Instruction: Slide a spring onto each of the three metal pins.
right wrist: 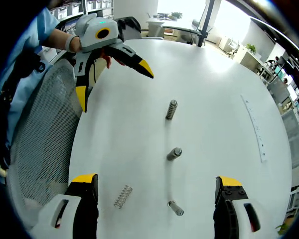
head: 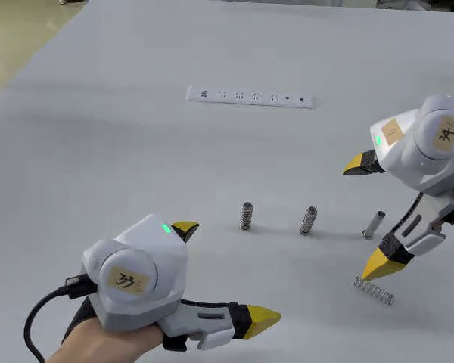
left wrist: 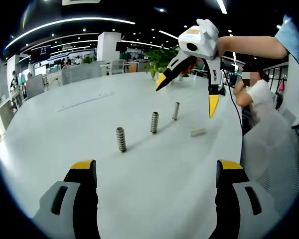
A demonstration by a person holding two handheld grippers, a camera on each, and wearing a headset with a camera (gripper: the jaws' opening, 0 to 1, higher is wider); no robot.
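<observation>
Spring (head: 374,291) loose on counter (head: 136,136), at 6 o'clock of bare pin (head: 374,224); other two pins (head: 246,216) already sprung. Right gripper (head: 364,218) jaws spread, empty, one tip near spring. Left gripper (head: 225,272) spread, idle. I'd pinch spring near one end, keep bore clear, align over pin.

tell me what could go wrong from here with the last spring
1. The loose coiled metal spring lies flat on the smooth white table; the right gripper, jaws open, could roll or squash it rather than pick it up.
2. The bare short metal pin stands close by with no visible holder; a nudge while threading may topple it.
3. The nearest spring-covered pin stands beside it and might get bumped.
</observation>
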